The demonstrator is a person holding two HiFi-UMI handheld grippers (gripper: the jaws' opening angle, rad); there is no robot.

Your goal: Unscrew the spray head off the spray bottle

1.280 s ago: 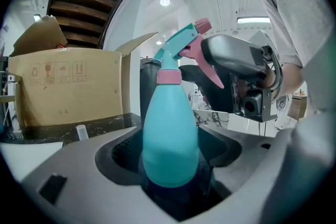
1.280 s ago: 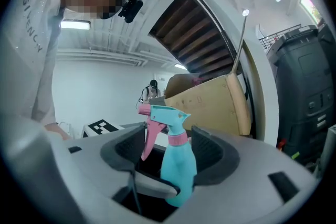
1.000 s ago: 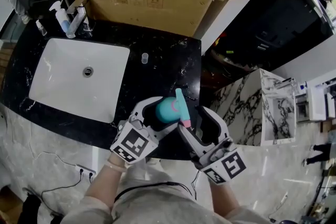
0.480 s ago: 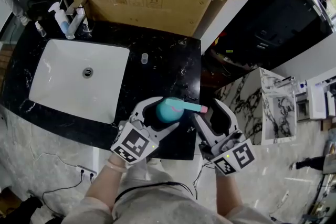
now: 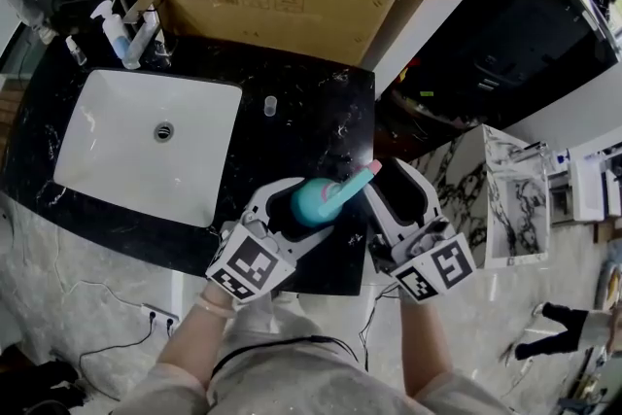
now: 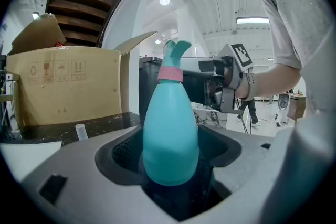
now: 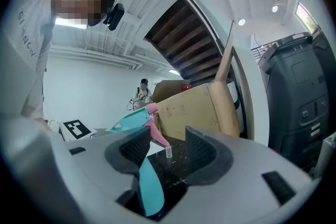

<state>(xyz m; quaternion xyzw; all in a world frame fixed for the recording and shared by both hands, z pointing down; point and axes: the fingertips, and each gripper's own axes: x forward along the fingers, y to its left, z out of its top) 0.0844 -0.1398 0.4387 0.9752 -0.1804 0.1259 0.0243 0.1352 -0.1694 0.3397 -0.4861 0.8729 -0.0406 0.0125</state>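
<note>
**Hold the body fast, turn the head**

Over the near right part of the black marble counter, right of the white sink, the spray bottle is clamped in the left gripper. Both pads press on its teal belly low down. Whether its base rests on the stone I cannot tell. That grip looks sound, and I judge it should stay firm and unmoving so the body cannot spin along with the cap.

The right gripper has its jaws apart, though they have just been closing. The spray head lies between them against one pad only, with the other pad clear of it. A good turn probably needs both pads bearing on the head before any twist. The push should then go round the neck's axis, since a sideways pull could tip the bottle in its clamp. The thread likely sits under the pink collar, so the collar would have to turn too.

The bottle's long axis runs upright, neck upward, as the left gripper view shows. The nozzle juts out sideways from the top toward the right gripper, up and to the right in the head view, pink tip leading
</note>
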